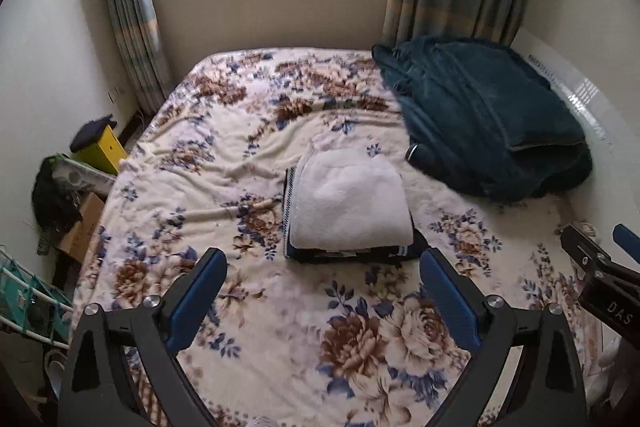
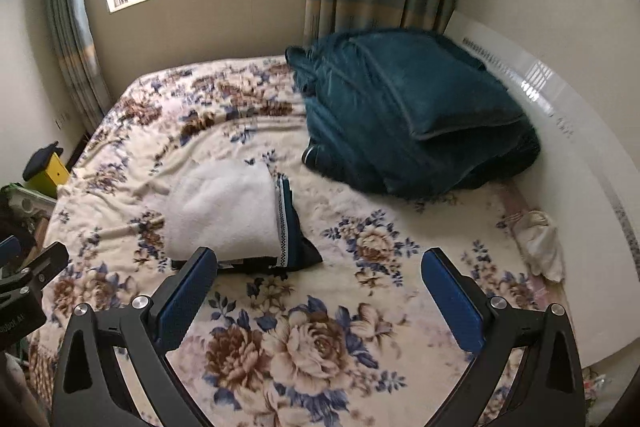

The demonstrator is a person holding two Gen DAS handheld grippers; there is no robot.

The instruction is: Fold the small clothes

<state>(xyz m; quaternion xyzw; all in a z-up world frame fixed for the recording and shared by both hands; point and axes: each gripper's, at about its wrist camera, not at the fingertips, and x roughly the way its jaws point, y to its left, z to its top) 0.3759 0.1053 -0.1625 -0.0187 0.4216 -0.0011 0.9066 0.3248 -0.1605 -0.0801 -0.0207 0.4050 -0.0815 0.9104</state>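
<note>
A folded garment [image 1: 350, 205] lies in the middle of the floral bed; its white fleece side faces up and a dark layer with patterned trim shows at its edges. It also shows in the right wrist view [image 2: 228, 211]. My left gripper [image 1: 322, 263] is open and empty, held above the bed just in front of the garment. My right gripper [image 2: 320, 261] is open and empty, to the right of the garment's front corner. The right gripper's tip shows at the edge of the left wrist view [image 1: 600, 259].
A dark teal folded blanket [image 1: 488, 119] is piled at the bed's far right, against the white wall. A small pale cloth [image 2: 540, 243] lies at the bed's right edge. Boxes and clutter [image 1: 80, 187] stand on the floor at the left. A window and curtains are behind.
</note>
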